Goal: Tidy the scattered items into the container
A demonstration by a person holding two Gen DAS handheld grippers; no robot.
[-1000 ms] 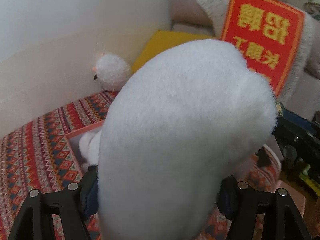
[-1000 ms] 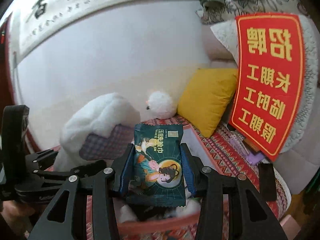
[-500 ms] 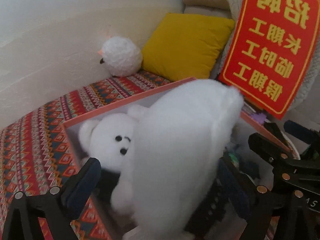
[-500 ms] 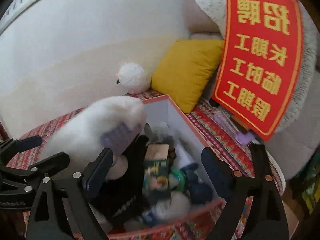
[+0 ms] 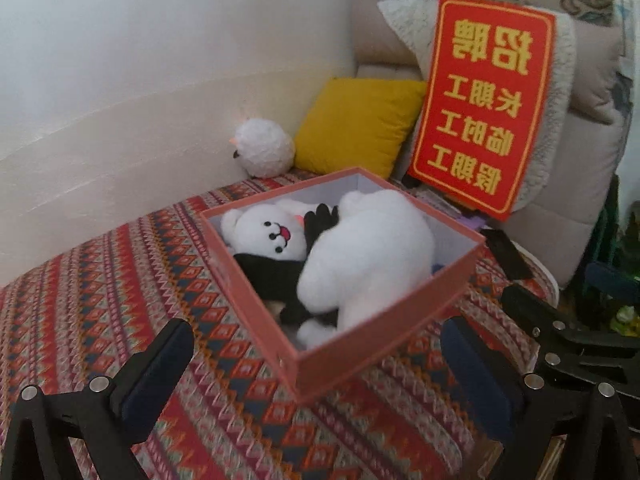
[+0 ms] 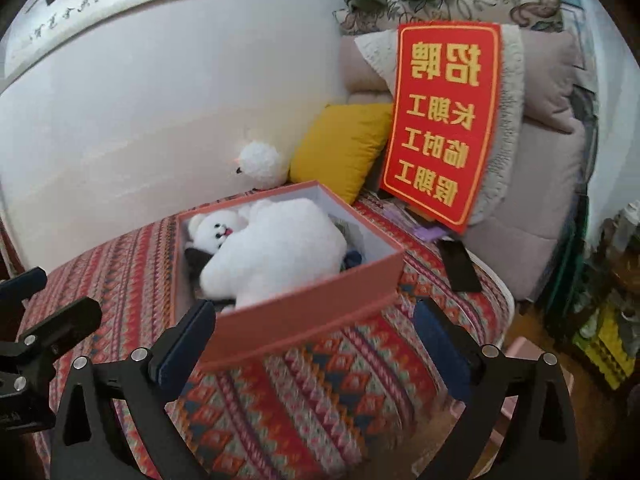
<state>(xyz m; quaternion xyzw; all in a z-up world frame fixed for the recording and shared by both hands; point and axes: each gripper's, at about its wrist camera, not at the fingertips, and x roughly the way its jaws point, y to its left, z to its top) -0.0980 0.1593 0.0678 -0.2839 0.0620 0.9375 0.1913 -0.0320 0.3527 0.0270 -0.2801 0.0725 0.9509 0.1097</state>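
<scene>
Left gripper spread wide, holding nothing, low over patterned cloth, clear of the box's near corner. Pink box sits mid-cloth, open-topped; white plush bear and a bigger white plush inside, the latter bulging above the rim. Right gripper also wide open, empty, fingers flanking the box's near wall without touching.

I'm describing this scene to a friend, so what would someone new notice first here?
Probably the pink box in the middle of the patterned cloth, stuffed with a big white plush and a white bear whose face peeks out at its left end. Behind it a red sign with gold characters leans on the sofa beside a yellow cushion. Both grippers hang open in front of the box.
</scene>
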